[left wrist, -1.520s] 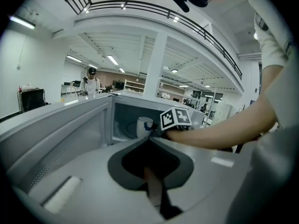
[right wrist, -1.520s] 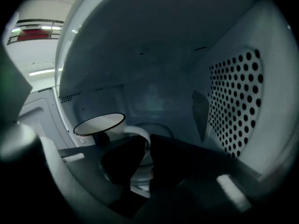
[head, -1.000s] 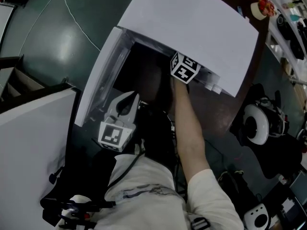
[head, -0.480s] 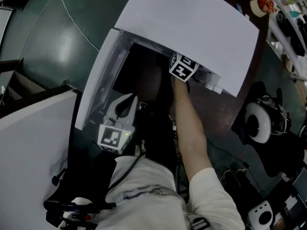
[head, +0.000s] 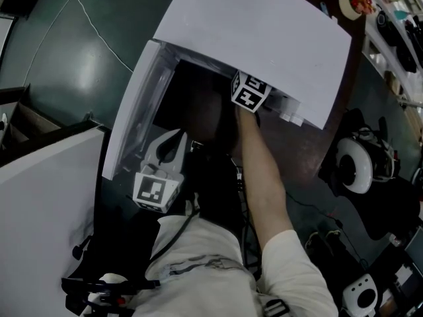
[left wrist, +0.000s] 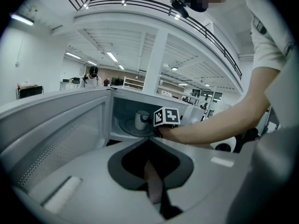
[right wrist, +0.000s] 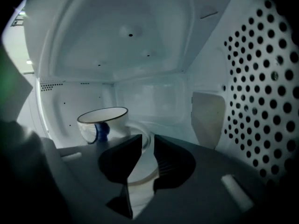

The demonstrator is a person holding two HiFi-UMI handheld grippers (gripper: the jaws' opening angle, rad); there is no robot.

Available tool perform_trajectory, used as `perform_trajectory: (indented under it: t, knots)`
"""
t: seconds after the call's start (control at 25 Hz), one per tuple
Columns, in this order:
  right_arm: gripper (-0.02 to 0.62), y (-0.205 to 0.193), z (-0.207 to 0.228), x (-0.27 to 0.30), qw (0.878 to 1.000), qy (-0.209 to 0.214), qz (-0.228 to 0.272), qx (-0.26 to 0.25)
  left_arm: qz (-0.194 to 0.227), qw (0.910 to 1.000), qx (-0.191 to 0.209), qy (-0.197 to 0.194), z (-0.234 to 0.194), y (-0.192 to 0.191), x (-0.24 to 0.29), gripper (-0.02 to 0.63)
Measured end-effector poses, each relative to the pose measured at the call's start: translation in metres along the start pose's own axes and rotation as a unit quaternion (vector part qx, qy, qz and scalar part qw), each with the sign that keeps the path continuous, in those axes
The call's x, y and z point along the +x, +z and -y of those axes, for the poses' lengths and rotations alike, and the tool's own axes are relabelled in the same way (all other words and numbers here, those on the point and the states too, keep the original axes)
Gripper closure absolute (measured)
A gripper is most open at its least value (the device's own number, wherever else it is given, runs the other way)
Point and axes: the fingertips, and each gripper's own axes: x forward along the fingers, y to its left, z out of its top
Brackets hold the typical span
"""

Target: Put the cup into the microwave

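Observation:
A white cup (right wrist: 102, 122) with a dark rim and a blue mark stands upright on the turntable inside the white microwave (head: 264, 38). It also shows in the left gripper view, where the cup (left wrist: 141, 119) sits deep in the cavity. My right gripper (right wrist: 147, 141) reaches into the cavity. Its jaws are opening, with the cup's handle between them and the pads off it. In the head view only its marker cube (head: 251, 92) shows. My left gripper (head: 177, 137) hangs shut and empty before the open door (head: 135, 111).
The microwave's perforated right wall (right wrist: 261, 69) is close beside my right gripper. White and black headsets (head: 353, 170) and cables lie on the dark table at the right. A white panel (head: 39, 210) stands at the left. A person (left wrist: 92, 76) stands far off.

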Motion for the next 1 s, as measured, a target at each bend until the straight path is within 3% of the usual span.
perform_trajectory:
  t: [0.8,1.0]
  knots:
    - [0.500,-0.017,-0.030,-0.054,0.997,0.064,-0.021,-0.020,0.015,0.9998,0.004,-0.008,0.011,0.004,-0.011,0.607]
    - [0.546,-0.021,-0.033,-0.083,0.996,0.066,-0.039,-0.047,0.030,0.9992,0.010,-0.025,0.018,0.008,-0.015,0.607]
